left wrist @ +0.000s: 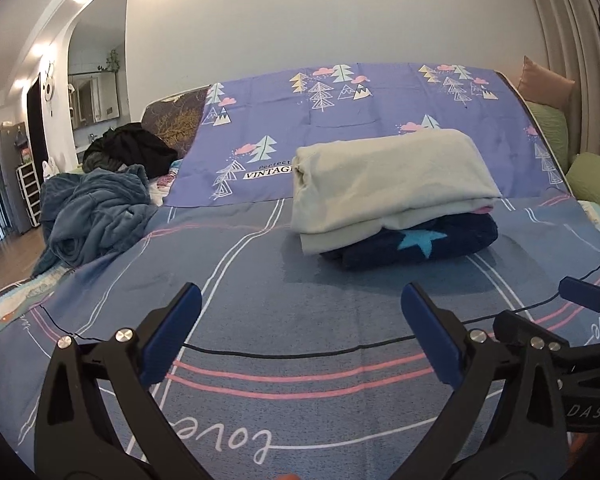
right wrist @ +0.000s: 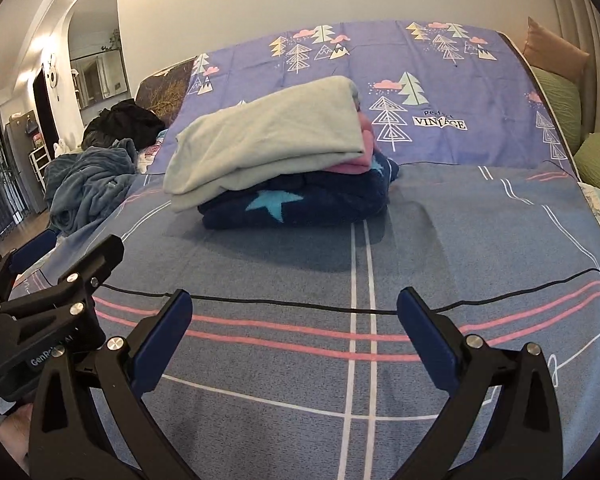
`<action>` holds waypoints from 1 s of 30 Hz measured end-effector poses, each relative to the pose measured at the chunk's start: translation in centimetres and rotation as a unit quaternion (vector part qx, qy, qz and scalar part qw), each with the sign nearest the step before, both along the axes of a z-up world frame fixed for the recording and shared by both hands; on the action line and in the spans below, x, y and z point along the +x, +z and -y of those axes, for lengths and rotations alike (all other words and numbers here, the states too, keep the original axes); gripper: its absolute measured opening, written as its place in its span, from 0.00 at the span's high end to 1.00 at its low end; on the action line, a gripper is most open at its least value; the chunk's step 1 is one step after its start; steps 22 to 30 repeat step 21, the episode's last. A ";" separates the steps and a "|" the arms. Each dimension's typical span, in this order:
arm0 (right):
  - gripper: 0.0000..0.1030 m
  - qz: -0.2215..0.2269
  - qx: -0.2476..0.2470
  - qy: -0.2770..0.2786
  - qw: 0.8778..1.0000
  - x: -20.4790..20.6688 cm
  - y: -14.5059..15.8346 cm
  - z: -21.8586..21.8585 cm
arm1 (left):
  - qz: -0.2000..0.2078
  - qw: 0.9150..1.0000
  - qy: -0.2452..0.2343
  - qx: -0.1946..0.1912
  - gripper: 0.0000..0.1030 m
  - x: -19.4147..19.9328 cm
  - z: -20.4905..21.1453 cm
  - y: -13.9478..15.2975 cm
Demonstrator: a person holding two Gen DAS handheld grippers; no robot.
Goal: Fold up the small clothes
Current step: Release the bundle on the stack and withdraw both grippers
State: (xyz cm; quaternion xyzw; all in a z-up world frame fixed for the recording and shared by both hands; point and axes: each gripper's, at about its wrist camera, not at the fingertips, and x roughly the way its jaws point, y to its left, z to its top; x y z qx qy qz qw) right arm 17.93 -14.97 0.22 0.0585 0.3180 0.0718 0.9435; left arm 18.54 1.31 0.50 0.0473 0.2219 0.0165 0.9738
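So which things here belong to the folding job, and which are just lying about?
Job:
- cream folded garment, top of the stack
- pink garment, under it
- navy star blanket, at the bottom
- left tool and right tool, both open, empty

Lying about:
- crumpled blue blanket
- black clothes heap
- green pillows

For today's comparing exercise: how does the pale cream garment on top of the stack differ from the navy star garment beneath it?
The cream garment is plain and smooth; the navy star garment looks fleecy and bears a light blue star. The cream garment lies on top and overhangs on the left; the navy star garment rests on the bedspread. Both are folded, and neither is held.
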 end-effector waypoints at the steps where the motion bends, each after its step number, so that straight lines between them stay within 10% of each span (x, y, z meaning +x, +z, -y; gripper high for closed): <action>1: 0.01 -0.003 0.001 -0.001 1.000 0.1 -0.1 0.1 | -0.001 1.000 -0.001 0.001 0.02 0.1 0.0 0.0; 30: 0.01 -0.015 0.001 -0.007 1.000 0.7 -0.4 0.4 | -0.010 1.000 0.003 0.010 0.02 0.6 0.1 -0.1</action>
